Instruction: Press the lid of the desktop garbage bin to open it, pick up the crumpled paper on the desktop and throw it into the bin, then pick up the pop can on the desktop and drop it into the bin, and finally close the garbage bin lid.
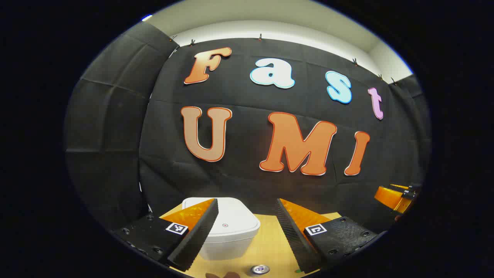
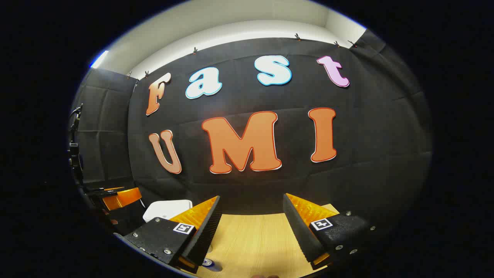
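The white desktop bin [image 1: 227,227] stands on the wooden table [image 1: 270,247] with its lid down, just ahead of my left gripper [image 1: 247,202] and partly behind its left finger. That gripper is open and holds nothing. A pop can's silver top [image 1: 259,269] peeks in at the bottom edge, below the fingers. In the right gripper view my right gripper [image 2: 251,199] is open over bare table [image 2: 251,239]. The bin [image 2: 166,210] lies off to its left, and the can [image 2: 208,263] is half hidden under its left finger.
The booth's black wall rises close behind the table's far edge. The other gripper [image 1: 397,197] shows at the right of the left gripper view, and at the left [image 2: 119,197] of the right gripper view. A small brownish shape [image 1: 222,275] at the bottom edge is too cropped to identify.
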